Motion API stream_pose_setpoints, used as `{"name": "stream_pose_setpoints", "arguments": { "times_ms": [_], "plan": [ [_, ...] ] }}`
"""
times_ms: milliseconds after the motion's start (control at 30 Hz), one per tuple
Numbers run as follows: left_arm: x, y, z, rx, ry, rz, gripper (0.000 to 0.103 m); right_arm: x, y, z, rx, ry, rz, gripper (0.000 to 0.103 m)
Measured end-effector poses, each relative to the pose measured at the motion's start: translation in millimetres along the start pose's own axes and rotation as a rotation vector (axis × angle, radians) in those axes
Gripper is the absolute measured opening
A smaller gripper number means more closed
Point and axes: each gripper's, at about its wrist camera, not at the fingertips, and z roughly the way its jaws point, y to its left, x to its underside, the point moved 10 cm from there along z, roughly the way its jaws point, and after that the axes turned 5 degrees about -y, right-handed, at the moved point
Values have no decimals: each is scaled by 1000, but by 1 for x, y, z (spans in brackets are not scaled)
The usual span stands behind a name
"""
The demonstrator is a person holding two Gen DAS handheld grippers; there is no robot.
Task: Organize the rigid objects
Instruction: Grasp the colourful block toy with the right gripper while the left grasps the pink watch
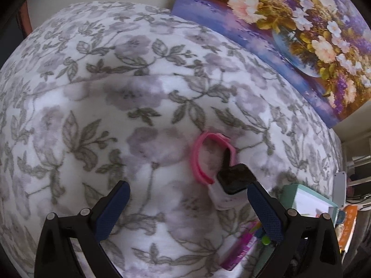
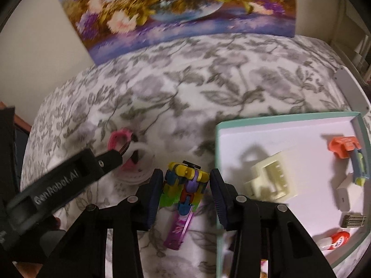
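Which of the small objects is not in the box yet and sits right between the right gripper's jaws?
The multicoloured block toy, on the floral blanket; the cream plastic piece and orange piece already lie inside the teal-edged box.

White blanket [image 1: 143, 88] printed with grey leaves and pale lilac blooms. Pink strap [image 1: 199, 159] on a black-faced watch, right of centre. Upper right, painting [image 1: 301, 34] of cream and purple flowers on blue. Multicoloured toy [image 2: 185, 185], yellow, purple, blue and green, low centre. At right, white tray [image 2: 287, 129] edged mint green, holding a cream block [image 2: 271, 178] and an orange clip [image 2: 343, 148].
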Motion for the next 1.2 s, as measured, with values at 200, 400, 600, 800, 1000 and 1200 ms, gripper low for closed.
{"name": "stream_pose_setpoints", "arguments": {
  "times_ms": [200, 400, 600, 800, 1000, 1200],
  "plan": [
    [7, -22, 4, 35, 0, 7, 95, -15, -23, -16, 1, -45, 43, 43],
    [4, -34, 10, 39, -35, -1, 88, -18, -33, -18, 1, -56, 54, 43],
    [0, -30, 17, 40, -49, -41, 79, -16, -36, -13, -1, -45, 54, 43],
    [-2, -37, 12, 71, -55, -25, 56, -15, -39, -12, 4, -39, 63, 43],
    [-1, -38, 10, 84, -43, -15, 53, -16, -43, -15, 6, -41, 77, 43],
    [-2, -40, 4, 97, -40, -5, 47, -20, -49, -20, 0, -51, 98, 43]
  ]
}}
